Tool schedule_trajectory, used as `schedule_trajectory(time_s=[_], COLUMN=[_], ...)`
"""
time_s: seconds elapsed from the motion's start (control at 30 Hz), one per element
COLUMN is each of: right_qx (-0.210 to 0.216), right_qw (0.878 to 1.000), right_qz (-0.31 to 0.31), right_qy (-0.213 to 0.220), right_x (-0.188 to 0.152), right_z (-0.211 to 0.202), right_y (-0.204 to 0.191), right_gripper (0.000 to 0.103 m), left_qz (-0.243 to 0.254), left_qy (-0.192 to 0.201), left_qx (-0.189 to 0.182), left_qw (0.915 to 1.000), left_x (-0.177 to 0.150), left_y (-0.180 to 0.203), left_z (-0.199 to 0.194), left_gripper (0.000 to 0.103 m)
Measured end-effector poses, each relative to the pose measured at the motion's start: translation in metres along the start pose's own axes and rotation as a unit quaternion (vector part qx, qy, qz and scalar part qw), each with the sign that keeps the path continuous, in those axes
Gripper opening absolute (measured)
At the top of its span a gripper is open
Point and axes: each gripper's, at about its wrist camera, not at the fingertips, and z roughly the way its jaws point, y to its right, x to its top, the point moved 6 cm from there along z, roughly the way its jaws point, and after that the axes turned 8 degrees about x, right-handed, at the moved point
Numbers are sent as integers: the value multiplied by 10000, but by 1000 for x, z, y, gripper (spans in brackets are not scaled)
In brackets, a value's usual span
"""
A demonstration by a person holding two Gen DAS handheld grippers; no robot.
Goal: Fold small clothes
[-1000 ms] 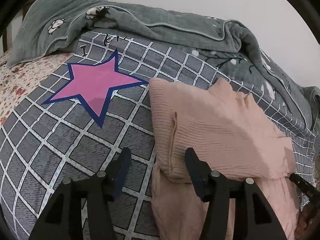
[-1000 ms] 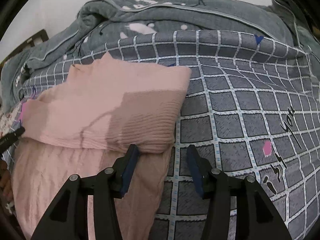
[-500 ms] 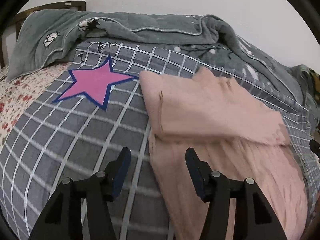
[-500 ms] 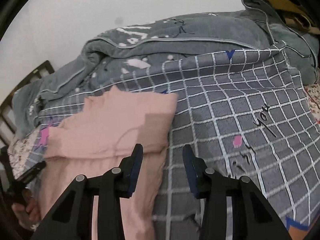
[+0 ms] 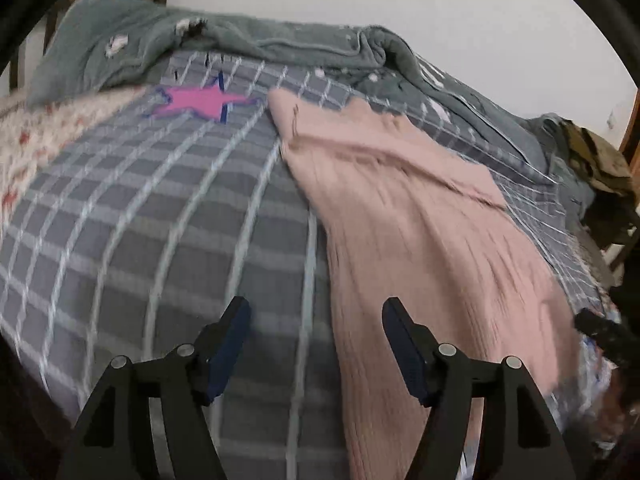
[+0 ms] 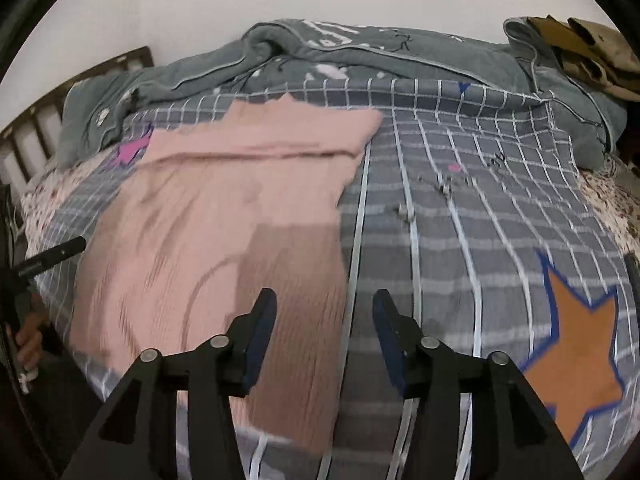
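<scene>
1. Nearest to us, our left claw [image 5: 316, 340] stands wide and its jaws are opening, with nothing between them; it hangs over the checked bedspread [image 5: 160, 240] just left of the garment's near left edge.
2. Our right claw [image 6: 324, 328] is parted at a middling width and also opening, empty, above the garment's near right edge.
3. The pink knit garment [image 6: 208, 240] lies flat on the bed between the two claws, its near part spread long toward us.
4. At its far end a band is already turned over onto the body [image 5: 384, 148], so we judge one fold done. The long near part is left to bring up, and probably a second fold after that.
5. Farther off, the bedspread carries a pink star [image 5: 200, 100] and an orange star [image 6: 576, 344]. There is dark script printed on it, too blurred for us to read.
6. Farthest, a grey blanket [image 6: 360, 52] is bunched against the wall.
</scene>
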Motion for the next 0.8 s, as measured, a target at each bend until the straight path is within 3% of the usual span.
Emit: schedule_trajectory(time_s=[0.17, 0.27, 0.37, 0.43, 0.5, 0.53, 0.57, 0.63, 0.8], right_qx=[-57, 25, 68, 7, -14, 2, 27, 225, 604], right_qw=[9997, 9996, 9990, 9991, 9992, 9992, 9992, 9990, 9961], right_qz=[9, 239, 443, 421, 403, 404, 392, 375, 463], right_qy=[-218, -113, -19, -2, 2, 10, -1, -28, 438], right_x=[-32, -43, -48, -48, -47, -46, -47, -47, -43], right_z=[3, 1, 2, 5, 8, 8, 9, 9, -28], right_y=[0, 5, 6, 5, 2, 1, 0, -5, -5], right_gripper=[51, 51, 51, 51, 50, 45, 32, 8, 7], left_qz=[62, 214, 431, 538, 600, 651, 673, 640, 340], left_qy=[-242, -290, -227, -224, -278, -321, -343, -279, 60], left_qx=[-117, -175, 47, 163, 245, 199, 169, 177, 68], left_qw=[9996, 9992, 9988, 9982, 9975, 9972, 9970, 9974, 9994], left_x=[-38, -50, -55, -54, -53, -54, -54, -52, -40], left_y=[6, 17, 26, 33, 38, 41, 42, 40, 16], left_z=[-7, -9, -7, -5, -3, -3, -3, -9, -39], left_gripper=[65, 65, 65, 56, 32, 21, 8, 7, 6])
